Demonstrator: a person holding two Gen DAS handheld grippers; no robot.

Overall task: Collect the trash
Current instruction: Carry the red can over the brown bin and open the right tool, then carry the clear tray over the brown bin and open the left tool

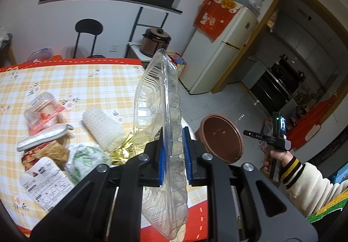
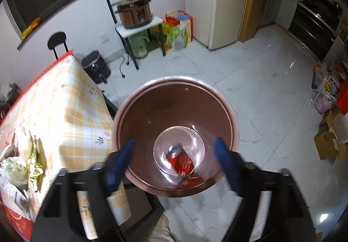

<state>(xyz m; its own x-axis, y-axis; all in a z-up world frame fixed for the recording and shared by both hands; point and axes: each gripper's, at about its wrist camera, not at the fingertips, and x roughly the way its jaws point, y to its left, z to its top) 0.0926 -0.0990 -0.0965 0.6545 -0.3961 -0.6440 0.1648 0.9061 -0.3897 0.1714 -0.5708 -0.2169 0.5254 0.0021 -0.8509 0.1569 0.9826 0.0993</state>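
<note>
The clear plastic clamshell tray (image 1: 161, 124) stands nearly on edge between the blue pads of the left gripper (image 1: 174, 152), which is clamped on its lower rim; the tray rises from the middle of the left wrist view toward 12 o'clock and hangs over the near edge of the table (image 1: 71, 81). At 3 o'clock from the tray, on the floor just beside the table, stands the brown bin (image 1: 220, 137), its mouth open.

In the right wrist view the bin (image 2: 174, 109) sits dead centre, and at its bottom lie a red crushed can (image 2: 179, 159) and a clear plastic piece around it (its shape is hard to read through the glare). The right gripper (image 2: 175, 165) hangs above the bin with its blue fingers (image 2: 118, 163) well apart and nothing between them.

Left of the tray, toward 9 o'clock, more trash lies on the yellow-checked tablecloth: a roll of bubble wrap (image 1: 103, 128), a gold foil wrapper (image 1: 121, 150) touching it, a green-printed plastic bag (image 1: 84, 159), a brown paper bag (image 1: 50, 150), a silver pouch (image 1: 41, 136), a clear box with a red label (image 1: 43, 111) and a white printed card (image 1: 45, 185).

Farther out, at 1 o'clock, a cream refrigerator (image 1: 219, 50) stands by the doorway; at 12 o'clock a brown rice cooker (image 1: 155, 41) sits on a small stand.
</note>
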